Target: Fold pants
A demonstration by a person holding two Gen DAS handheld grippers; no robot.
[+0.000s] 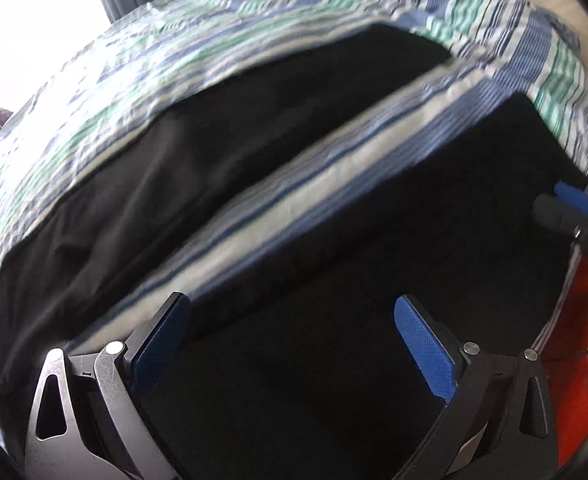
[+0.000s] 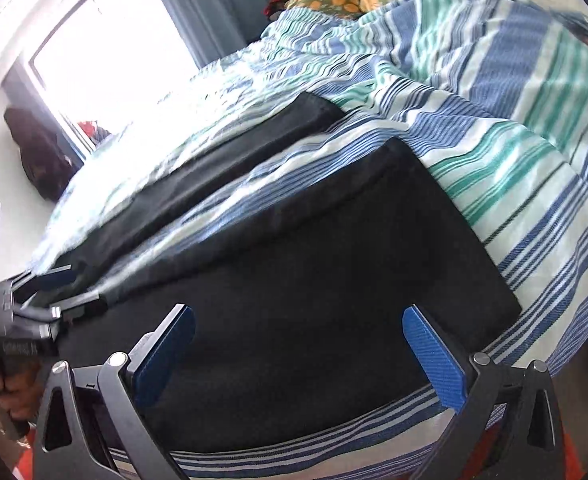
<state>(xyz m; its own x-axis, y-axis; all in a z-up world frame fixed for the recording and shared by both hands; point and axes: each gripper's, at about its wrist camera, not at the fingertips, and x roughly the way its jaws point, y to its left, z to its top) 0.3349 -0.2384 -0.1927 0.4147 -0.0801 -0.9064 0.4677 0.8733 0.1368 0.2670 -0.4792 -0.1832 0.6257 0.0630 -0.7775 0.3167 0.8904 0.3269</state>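
Striped bedspread frames black pants — legs apart.

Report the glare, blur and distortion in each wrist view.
Left wrist view: window blown out white at upper left, striped bedsheet smeared by motion blur, black pants almost without detail. Right wrist view: window overexposed, washing out nearby sheet; fisheye bends the bed edge in both.

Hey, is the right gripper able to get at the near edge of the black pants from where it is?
Probably yes: the right gripper is open over the pants, with nothing between.
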